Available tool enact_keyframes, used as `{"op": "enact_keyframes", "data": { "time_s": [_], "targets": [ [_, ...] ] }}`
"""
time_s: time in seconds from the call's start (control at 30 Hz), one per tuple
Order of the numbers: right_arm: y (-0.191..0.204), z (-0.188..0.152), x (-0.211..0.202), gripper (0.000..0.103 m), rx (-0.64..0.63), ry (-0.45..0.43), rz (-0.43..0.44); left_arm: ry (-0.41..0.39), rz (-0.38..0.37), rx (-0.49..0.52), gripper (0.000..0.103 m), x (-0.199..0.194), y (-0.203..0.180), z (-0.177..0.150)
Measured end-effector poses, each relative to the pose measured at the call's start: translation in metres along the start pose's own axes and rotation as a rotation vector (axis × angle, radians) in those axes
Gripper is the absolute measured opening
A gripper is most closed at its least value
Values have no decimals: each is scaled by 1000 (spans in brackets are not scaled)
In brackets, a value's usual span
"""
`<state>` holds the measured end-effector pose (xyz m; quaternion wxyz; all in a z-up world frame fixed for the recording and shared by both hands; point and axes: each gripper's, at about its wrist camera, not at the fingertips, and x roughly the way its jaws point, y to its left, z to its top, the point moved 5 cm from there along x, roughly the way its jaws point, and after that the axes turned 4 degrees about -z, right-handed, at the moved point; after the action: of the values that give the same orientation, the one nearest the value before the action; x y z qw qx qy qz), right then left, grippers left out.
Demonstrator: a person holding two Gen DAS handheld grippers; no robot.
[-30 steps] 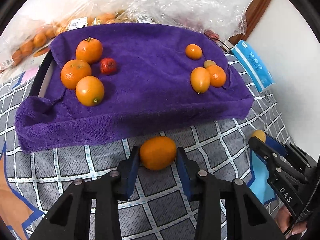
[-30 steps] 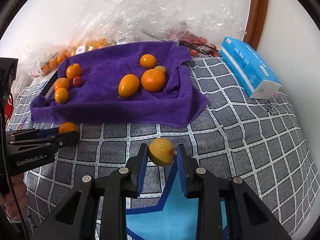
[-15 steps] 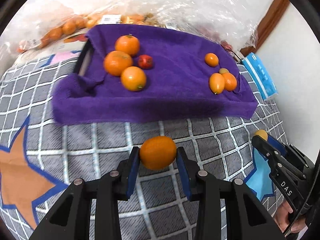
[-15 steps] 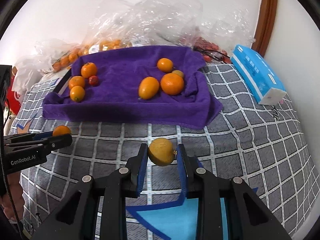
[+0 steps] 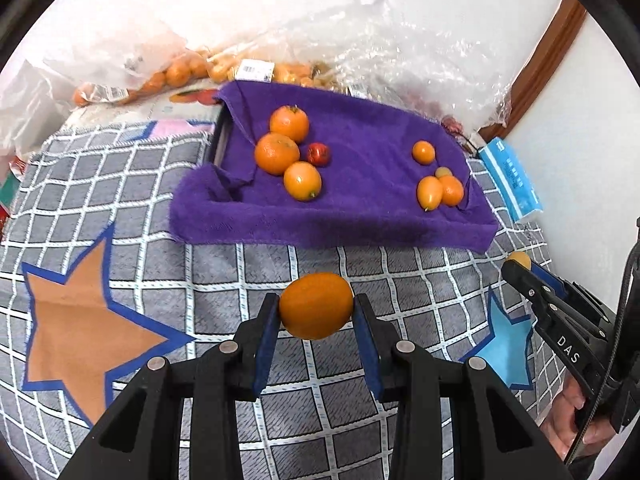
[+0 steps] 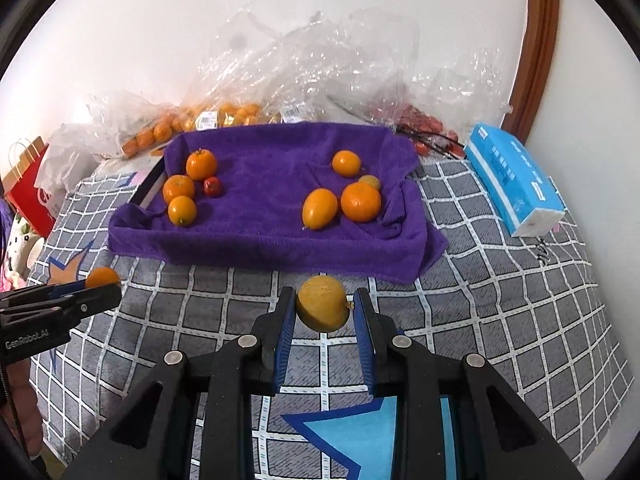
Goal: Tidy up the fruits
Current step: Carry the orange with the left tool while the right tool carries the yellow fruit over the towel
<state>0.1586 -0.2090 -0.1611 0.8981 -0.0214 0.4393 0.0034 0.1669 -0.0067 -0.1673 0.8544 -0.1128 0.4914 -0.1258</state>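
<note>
Left wrist view: the left gripper [image 5: 316, 312] is clamped on an orange citrus fruit [image 5: 316, 306], both blue pads pressed to its sides, above the grey checked bedcover [image 5: 224, 276]. At the right edge the right gripper [image 5: 520, 266] shows only side-on; a yellowish fruit [image 5: 519, 259] peeks over its tip, mostly hidden, and a hand [image 5: 576, 420] on its handle is cut off by the frame. The purple towel [image 5: 360, 220] is draped over a tray whose dark rim [image 5: 222, 140] shows only at the left. On it lie three oranges [image 5: 276, 153] with a small red fruit [image 5: 318, 154] touching them at the left, and four smaller orange fruits [image 5: 430, 192] at the right, one half hidden behind the others. Clear plastic bags [image 5: 400, 60] behind blur their contents.

Right wrist view: the right gripper [image 6: 323, 312] pinches a dull yellow fruit [image 6: 323, 309] between its pads, in front of the towel's [image 6: 260, 248] near edge. The left gripper [image 6: 96, 292] enters at the left, its orange fruit [image 6: 102, 277] partly covered by a finger. A blue tissue pack [image 6: 512, 184] lies right of the towel, and a red paper bag [image 6: 28, 196] is cut off at the left.
</note>
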Motion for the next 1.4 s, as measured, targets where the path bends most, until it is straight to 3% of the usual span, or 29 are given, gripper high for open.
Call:
{"op": "enact_keyframes", "data": {
  "time_s": [0.7,1.4],
  "targets": [
    [-3,39,-39,29,0,-85,-27,-143,-7,36,35,-61,-10,38],
    [-13,67,-70,29,4,-155,-67,-207,-8,63,35,-93,-22,62]
  ]
}}
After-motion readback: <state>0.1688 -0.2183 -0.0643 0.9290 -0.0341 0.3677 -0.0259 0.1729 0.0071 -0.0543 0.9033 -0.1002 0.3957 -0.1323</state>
